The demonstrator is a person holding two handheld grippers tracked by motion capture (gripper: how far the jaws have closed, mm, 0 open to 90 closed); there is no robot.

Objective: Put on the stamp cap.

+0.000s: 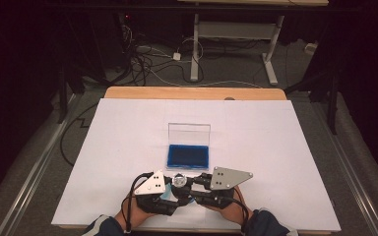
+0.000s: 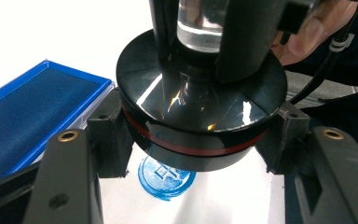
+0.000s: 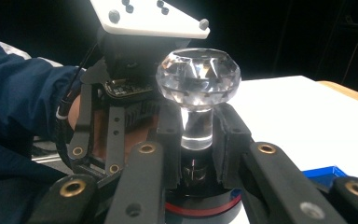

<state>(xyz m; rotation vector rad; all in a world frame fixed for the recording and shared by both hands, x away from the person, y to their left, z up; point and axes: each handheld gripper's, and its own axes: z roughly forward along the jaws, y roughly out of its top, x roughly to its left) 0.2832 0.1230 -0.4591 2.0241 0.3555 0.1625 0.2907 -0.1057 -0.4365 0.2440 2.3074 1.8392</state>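
From the high view, the stamp (image 1: pixel 179 180) sits near the front edge of the desk (image 1: pixel 285 162), between the two grippers. The left gripper (image 1: pixel 171 183) and the right gripper (image 1: pixel 193 181) meet at it. Just behind them lies the open ink pad (image 1: pixel 188 156) with its clear lid standing up. The stamp is small here, so its shape is hard to make out.

In the left gripper view, the left gripper (image 2: pixel 196 140) pinches the stamp's wide black base (image 2: pixel 200 116) from both sides. The base looks smooth and shiny, so it may be slippery. It looks hard and probably a bit heavy. Under it, on the white paper (image 2: pixel 37 32), a round blue mark (image 2: pixel 165 179) peeks out, so the stamp seems lifted or tipped a little. Part of the mark is hidden by the base. The blue ink pad (image 2: pixel 28 116) lies close beside it.

In the right gripper view, the right gripper (image 3: pixel 196 144) pinches the clear thin stem (image 3: pixel 196 126) under the big glass-like knob (image 3: pixel 198 77). The knob looks like it could chip or crack, so the stem or the base is the better place to hold. The bottom of the stamp is cut off here, and the room behind is too dark to see.
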